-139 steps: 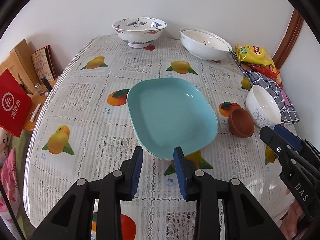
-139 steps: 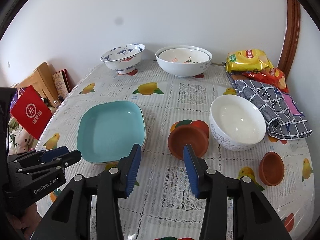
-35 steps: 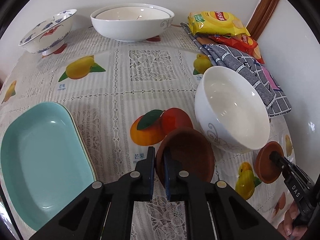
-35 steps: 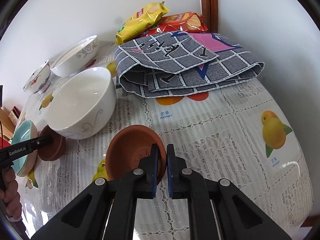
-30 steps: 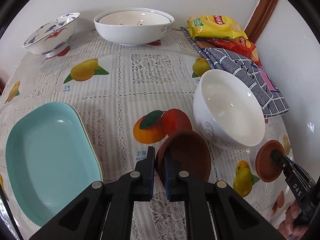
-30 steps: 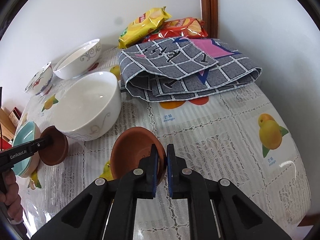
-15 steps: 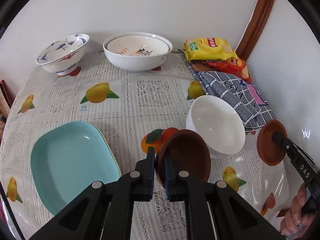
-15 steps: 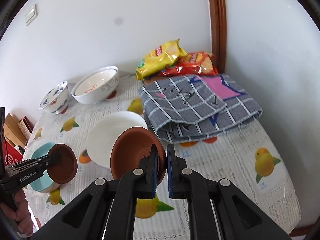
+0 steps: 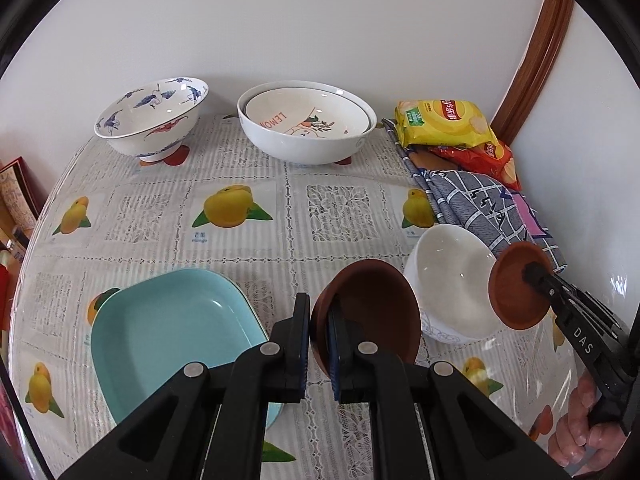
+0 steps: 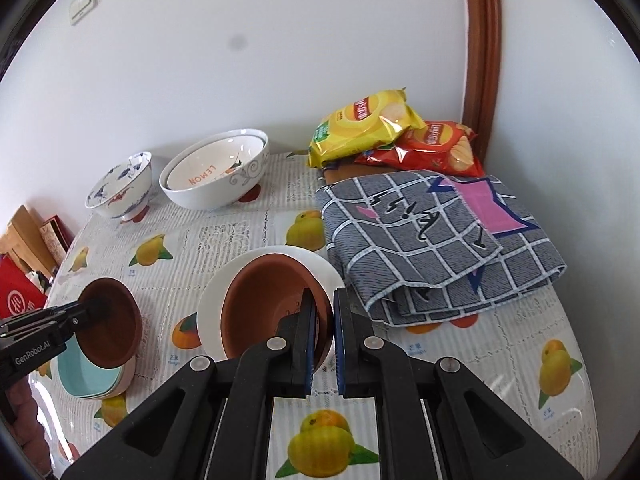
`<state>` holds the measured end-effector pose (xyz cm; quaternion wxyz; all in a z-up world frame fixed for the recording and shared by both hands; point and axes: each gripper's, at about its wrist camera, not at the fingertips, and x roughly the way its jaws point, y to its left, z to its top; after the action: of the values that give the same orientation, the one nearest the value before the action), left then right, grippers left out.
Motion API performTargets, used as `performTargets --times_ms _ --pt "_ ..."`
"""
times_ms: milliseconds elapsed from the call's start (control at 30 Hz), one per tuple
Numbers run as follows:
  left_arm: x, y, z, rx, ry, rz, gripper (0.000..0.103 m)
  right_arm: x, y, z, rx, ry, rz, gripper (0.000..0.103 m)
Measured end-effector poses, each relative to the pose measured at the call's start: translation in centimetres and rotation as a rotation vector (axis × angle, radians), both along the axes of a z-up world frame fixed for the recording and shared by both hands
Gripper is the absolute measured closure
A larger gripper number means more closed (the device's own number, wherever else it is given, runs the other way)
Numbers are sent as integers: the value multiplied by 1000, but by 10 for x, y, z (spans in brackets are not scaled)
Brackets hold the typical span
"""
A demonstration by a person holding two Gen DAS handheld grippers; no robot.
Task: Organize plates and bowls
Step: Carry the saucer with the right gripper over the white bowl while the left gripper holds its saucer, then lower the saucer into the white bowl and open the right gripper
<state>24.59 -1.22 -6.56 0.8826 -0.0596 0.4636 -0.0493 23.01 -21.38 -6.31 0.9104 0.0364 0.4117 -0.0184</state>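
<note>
My left gripper [image 9: 319, 322] is shut on the rim of a small brown clay bowl [image 9: 372, 312], held above the table between the teal plate stack [image 9: 168, 340] and the white bowl [image 9: 452, 284]. My right gripper [image 10: 321, 322] is shut on a second brown clay bowl [image 10: 268, 308], held in front of the white bowl [image 10: 212, 320]. The right gripper and its bowl [image 9: 516, 292] also show in the left wrist view, and the left one's bowl [image 10: 112, 320] in the right wrist view.
At the back stand a blue-patterned bowl [image 9: 152, 120] and a large white bowl holding a "LEMON" dish [image 9: 308, 128]. Snack bags [image 9: 444, 122] and a folded checked cloth [image 10: 436, 236] lie at the right by the wall. Boxes [image 10: 28, 248] sit beyond the left edge.
Both grippers have lifted their brown bowls off the table and risen; the views now sit higher. The right bowl has moved left over the white bowl.
</note>
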Motion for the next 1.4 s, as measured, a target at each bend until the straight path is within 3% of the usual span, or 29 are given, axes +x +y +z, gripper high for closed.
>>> performTargets --times_ms 433,900,1400 --pt "26 5 -22 -19 44 -1 94 44 23 -44 -49 104 57 95" --pt "42 4 -38 -39 74 -14 94 58 27 -64 -50 171 59 95" --pt "42 11 -39 -44 77 4 94 64 47 -78 -217 229 73 87"
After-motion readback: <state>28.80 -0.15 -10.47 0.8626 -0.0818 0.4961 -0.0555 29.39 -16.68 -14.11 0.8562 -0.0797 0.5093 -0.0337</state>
